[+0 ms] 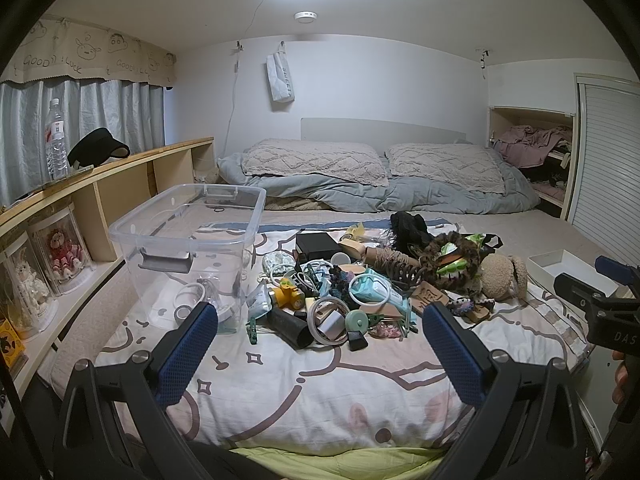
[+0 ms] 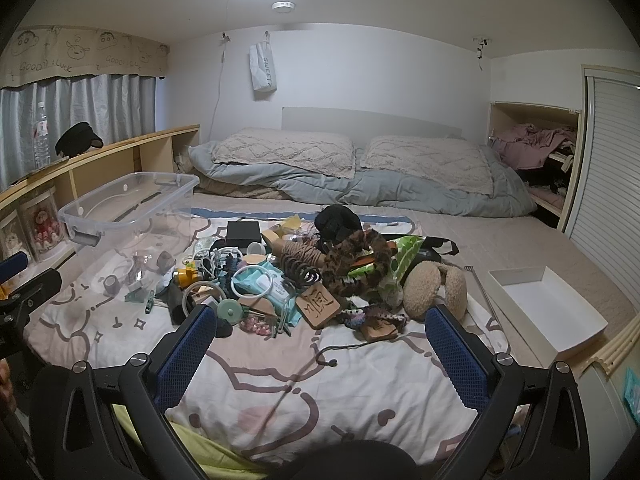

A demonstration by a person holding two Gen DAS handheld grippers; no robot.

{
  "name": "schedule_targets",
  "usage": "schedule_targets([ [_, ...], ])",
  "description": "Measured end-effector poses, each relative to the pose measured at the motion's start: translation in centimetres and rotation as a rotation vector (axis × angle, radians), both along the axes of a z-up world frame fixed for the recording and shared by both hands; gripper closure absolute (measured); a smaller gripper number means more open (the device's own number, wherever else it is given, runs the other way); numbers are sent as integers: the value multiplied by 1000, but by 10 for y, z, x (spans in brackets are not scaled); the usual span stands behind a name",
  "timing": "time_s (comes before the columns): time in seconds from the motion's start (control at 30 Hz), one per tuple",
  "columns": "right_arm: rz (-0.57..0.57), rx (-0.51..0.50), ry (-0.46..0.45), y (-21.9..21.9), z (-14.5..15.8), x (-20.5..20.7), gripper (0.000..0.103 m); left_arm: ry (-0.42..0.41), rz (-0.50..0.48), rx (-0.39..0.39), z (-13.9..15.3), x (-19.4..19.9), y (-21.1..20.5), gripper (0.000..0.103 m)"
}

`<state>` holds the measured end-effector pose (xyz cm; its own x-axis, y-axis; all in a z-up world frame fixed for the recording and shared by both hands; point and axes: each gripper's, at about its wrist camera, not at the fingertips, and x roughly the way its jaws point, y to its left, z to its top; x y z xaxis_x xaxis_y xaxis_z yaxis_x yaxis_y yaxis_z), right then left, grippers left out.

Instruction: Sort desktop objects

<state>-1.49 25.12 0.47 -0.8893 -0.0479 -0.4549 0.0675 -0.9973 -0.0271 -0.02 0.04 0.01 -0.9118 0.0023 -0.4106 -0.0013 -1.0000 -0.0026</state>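
Left gripper, right gripper: jaws spread, empty; clutter pile just ahead.

Clear glossy plastic bin with grey latch. Matt printed cloth blanket. Fuzzy beige plush toy. Carved wooden tile, smooth. White matt cardboard tray. Textured blue rubbery pads on black matt plastic tool frames, metal screws.
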Motion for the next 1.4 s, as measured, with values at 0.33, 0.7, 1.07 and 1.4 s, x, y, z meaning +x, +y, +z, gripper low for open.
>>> schedule_targets([
  [0.33, 2, -5, -5, 3, 1, 0, 0, -4, -2, 6, -1, 0, 0, 0],
  [0.7, 3, -16, -47, -1, -19, -14, 0, -31, -9, 10, -16, -14, 7, 0],
  [1.07, -3, -30, -122, -2, -43, -35, 0, -93, 0, 21, -40, -35, 1, 0],
  [1.4, -3, -41, -201, -6, -70, -58, 0, -158, -1, 18, -64, -57, 0, 0],
])
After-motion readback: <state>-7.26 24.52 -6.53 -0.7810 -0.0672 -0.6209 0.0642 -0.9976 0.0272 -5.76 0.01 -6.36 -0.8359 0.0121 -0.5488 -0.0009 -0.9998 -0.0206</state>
